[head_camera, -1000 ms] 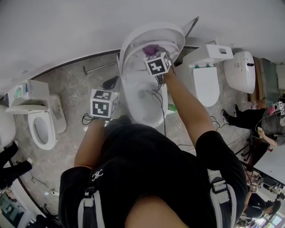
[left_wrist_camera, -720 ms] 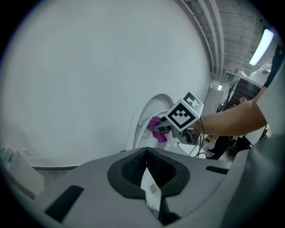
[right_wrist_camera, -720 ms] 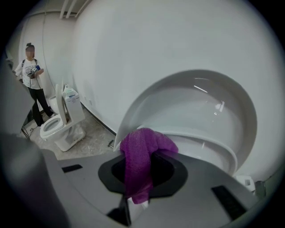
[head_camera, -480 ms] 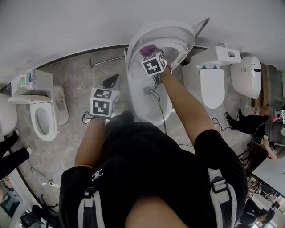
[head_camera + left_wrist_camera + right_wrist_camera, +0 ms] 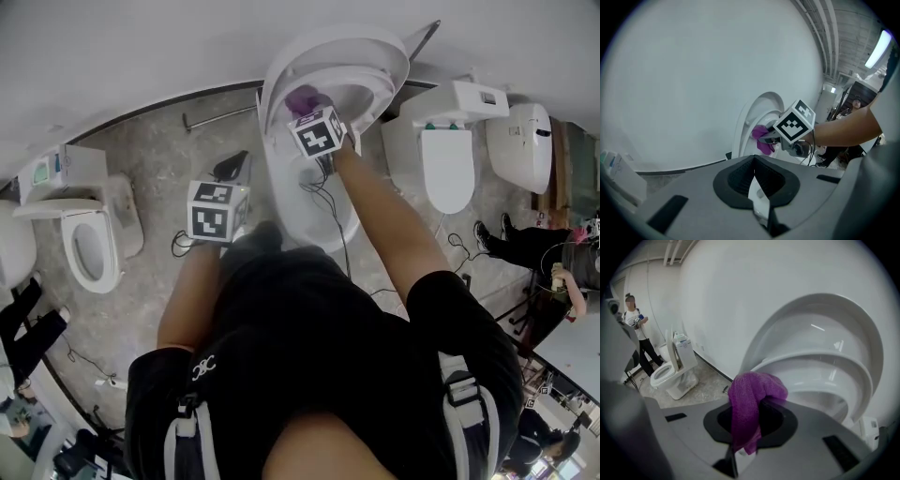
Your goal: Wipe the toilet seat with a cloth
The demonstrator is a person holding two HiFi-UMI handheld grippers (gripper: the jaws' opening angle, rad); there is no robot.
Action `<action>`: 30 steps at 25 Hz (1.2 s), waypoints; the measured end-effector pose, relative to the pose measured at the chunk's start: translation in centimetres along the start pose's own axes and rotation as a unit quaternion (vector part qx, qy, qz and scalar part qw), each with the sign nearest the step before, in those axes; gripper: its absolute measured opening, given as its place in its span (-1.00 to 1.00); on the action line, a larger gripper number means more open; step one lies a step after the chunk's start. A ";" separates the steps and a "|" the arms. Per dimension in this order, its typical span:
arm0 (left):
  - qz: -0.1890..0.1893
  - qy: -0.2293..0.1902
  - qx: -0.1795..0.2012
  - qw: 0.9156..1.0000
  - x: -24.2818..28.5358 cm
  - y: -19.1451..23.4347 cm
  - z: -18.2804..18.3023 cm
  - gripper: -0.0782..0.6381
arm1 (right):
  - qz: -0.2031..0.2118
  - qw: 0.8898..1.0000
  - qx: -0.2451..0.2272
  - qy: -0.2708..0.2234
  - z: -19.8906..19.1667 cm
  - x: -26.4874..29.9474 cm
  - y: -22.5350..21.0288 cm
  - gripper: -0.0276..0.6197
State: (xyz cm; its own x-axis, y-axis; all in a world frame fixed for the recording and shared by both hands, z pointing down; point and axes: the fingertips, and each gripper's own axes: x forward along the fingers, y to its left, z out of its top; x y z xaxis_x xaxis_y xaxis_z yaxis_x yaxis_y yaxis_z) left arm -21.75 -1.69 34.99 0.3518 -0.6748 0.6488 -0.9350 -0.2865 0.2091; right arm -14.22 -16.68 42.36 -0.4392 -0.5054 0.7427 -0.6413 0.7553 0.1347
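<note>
Clearly the right claw [image 5: 749,430] is the nearer one: it pinches the purple cloth [image 5: 752,397], and the toilet seat [image 5: 820,363] curves just ahead, slightly to its right. The left claw [image 5: 757,199], pressed together and empty, hangs well off to the seat's left.

Cloth [image 5: 752,399]: purple, fuzzy knit fabric, matt. Toilet seat [image 5: 825,360] and lid [image 5: 843,319]: white, smooth, glossy, with light glints. Floor [image 5: 155,173]: grey speckled stone look, dull sheen. Wall [image 5: 740,287]: plain white, matt.
</note>
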 end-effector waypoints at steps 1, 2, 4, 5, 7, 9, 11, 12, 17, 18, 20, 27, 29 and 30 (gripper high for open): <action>0.000 0.000 0.000 1.000 0.1 -0.1 0.0 -0.80 | 0.009 1.000 0.012 0.004 -0.7 -0.1 0.5 -0.73; 0.000 -0.001 -0.001 1.000 0.2 -0.2 0.1 -0.80 | 0.017 1.000 0.023 0.005 -1.3 -0.2 1.1 -0.73; 0.000 -0.001 -0.002 1.000 0.3 -0.3 0.2 -0.80 | 0.029 0.999 0.039 0.008 -2.6 -0.1 2.4 -0.73; 0.001 0.000 -0.003 1.000 0.3 -0.3 0.2 -0.80 | 0.032 0.998 0.044 0.012 -3.4 0.1 2.9 -0.73; 0.001 0.002 -0.004 1.000 0.4 -0.2 -0.1 -0.80 | 0.037 0.998 0.050 0.024 -4.7 0.8 3.6 -0.73; 0.003 0.006 -0.007 1.000 0.5 0.2 -0.6 -0.80 | 0.036 0.997 0.056 0.029 -5.2 1.6 3.8 -0.73; 0.008 0.014 -0.012 1.000 0.6 1.0 -1.3 -0.80 | 0.030 0.997 0.068 0.024 -5.1 2.3 3.7 -0.73; 0.010 0.018 -0.016 1.000 0.6 1.4 -1.7 -0.80 | 0.024 0.997 0.075 0.019 -4.8 2.7 3.5 -0.73; 0.014 0.032 -0.028 0.999 1.0 3.0 -3.3 -0.80 | -0.008 0.995 0.099 -0.011 -2.8 4.2 2.0 -0.73; 0.014 0.033 -0.029 0.999 1.1 3.2 -3.4 -0.80 | -0.008 0.995 0.097 -0.011 -2.5 4.6 1.9 -0.73; 0.014 0.034 -0.031 0.999 1.5 3.4 -3.4 -0.80 | -0.006 0.996 0.091 -0.007 -2.3 5.4 1.8 -0.73; 0.008 0.038 -0.042 0.998 2.4 3.6 -4.1 -0.80 | -0.003 0.997 0.072 0.017 -2.4 7.2 2.6 -0.73; 0.006 0.041 -0.047 0.998 2.7 3.7 -4.4 -0.80 | 0.001 0.998 0.062 0.021 -2.8 7.7 2.9 -0.73; 0.005 0.043 -0.049 0.998 2.9 3.7 -4.6 -0.80 | 0.003 0.998 0.057 0.023 -3.0 8.1 3.0 -0.73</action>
State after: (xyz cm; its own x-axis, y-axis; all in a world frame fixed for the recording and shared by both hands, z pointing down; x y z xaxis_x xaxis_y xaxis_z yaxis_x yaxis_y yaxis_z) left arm -24.43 -1.59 41.01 0.3414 -0.6152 0.7106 -0.9398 -0.2092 0.2703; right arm -17.79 -17.23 50.73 -0.4153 -0.4793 0.7732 -0.7079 0.7041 0.0562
